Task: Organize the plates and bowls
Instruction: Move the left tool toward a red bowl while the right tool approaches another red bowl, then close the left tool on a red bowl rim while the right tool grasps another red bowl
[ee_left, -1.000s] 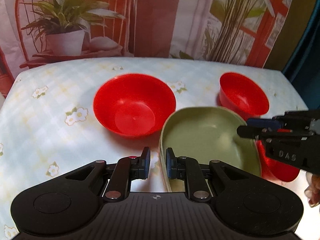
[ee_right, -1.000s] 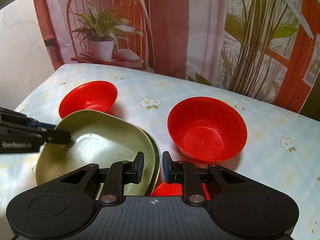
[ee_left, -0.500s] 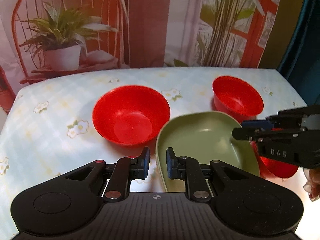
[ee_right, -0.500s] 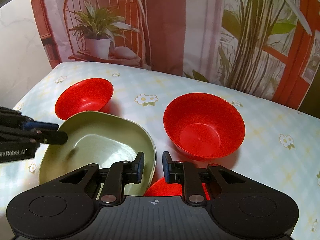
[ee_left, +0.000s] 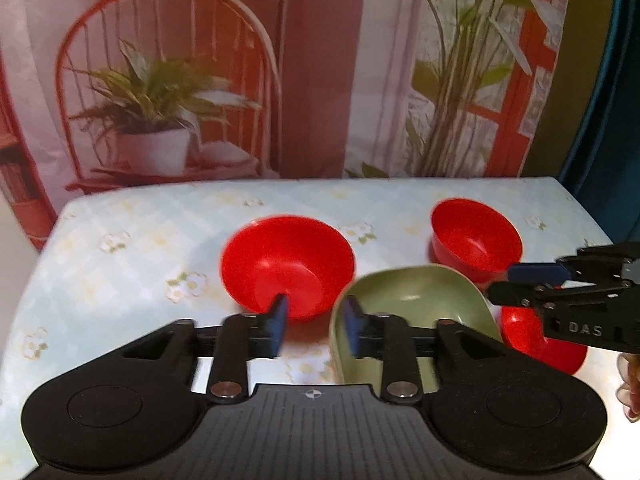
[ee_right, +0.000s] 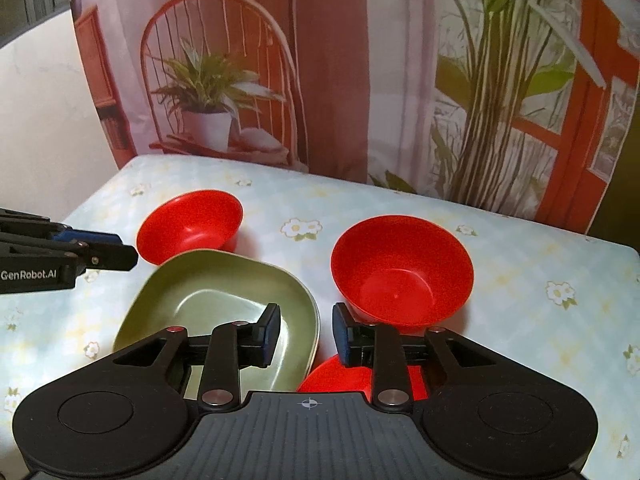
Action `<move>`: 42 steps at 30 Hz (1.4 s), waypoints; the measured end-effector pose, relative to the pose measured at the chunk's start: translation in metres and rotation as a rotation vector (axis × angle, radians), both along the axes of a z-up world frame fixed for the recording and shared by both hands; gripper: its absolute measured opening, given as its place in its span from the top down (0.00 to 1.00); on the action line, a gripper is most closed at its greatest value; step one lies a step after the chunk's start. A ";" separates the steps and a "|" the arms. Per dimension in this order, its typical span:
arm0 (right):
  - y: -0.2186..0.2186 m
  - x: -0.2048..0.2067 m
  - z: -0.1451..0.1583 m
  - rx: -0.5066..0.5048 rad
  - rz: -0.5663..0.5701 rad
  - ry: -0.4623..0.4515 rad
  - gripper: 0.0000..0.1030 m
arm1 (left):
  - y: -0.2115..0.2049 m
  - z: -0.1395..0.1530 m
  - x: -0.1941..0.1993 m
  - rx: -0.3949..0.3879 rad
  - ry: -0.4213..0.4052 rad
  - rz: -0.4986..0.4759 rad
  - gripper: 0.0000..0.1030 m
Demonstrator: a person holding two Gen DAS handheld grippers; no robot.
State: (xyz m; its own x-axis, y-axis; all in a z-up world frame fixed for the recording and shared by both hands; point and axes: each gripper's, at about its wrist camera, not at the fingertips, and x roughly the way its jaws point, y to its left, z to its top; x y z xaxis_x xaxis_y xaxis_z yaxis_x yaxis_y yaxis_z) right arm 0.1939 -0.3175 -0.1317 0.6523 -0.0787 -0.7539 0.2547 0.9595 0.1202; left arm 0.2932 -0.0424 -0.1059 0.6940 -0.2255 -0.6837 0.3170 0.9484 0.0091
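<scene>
The green plate (ee_right: 224,304) lay tilted on the flowered tablecloth (ee_right: 520,264), its near edge over a red dish (ee_right: 336,376) I could barely make out behind my right gripper (ee_right: 305,330). Both that and the left gripper (ee_left: 312,326) had jaws spread, straddling the plate's rim without pinching. The left view showed more of that dish; the big bowl (ee_right: 402,268) and small bowl (ee_right: 192,226) stood beyond.

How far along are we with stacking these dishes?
Done: the green plate rests on a red dish. In hand: nothing; the left hand-held gripper and right hand-held gripper are open astride its rim. Left: large red bowl and small red bowl sit apart.
</scene>
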 end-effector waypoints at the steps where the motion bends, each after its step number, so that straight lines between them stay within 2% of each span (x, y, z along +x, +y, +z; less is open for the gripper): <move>1: 0.000 -0.002 0.001 0.001 -0.003 -0.004 0.73 | 0.002 0.002 -0.002 0.006 -0.014 0.005 0.61; 6: -0.002 -0.008 0.006 0.004 -0.015 -0.016 0.72 | 0.010 0.012 -0.002 0.037 -0.048 0.028 0.61; 21: 0.007 0.011 0.012 0.002 0.015 -0.022 0.69 | 0.041 0.018 0.010 0.025 -0.087 0.122 0.60; 24: 0.009 0.019 0.012 -0.002 0.026 -0.019 0.69 | 0.047 0.018 0.015 0.006 -0.074 0.127 0.60; 30: 0.010 0.040 0.012 -0.002 0.042 -0.021 0.69 | 0.053 0.015 0.024 0.018 -0.081 0.138 0.60; 42: 0.012 0.075 0.001 0.023 0.030 -0.029 0.69 | 0.069 -0.006 0.049 -0.046 -0.017 0.172 0.60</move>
State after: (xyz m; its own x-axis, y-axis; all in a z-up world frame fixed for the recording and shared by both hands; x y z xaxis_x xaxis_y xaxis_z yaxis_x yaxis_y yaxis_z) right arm 0.2690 -0.3052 -0.1310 0.6755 -0.0420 -0.7362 0.2222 0.9636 0.1488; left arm 0.3421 0.0269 -0.1115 0.7366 -0.1336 -0.6630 0.1507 0.9881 -0.0318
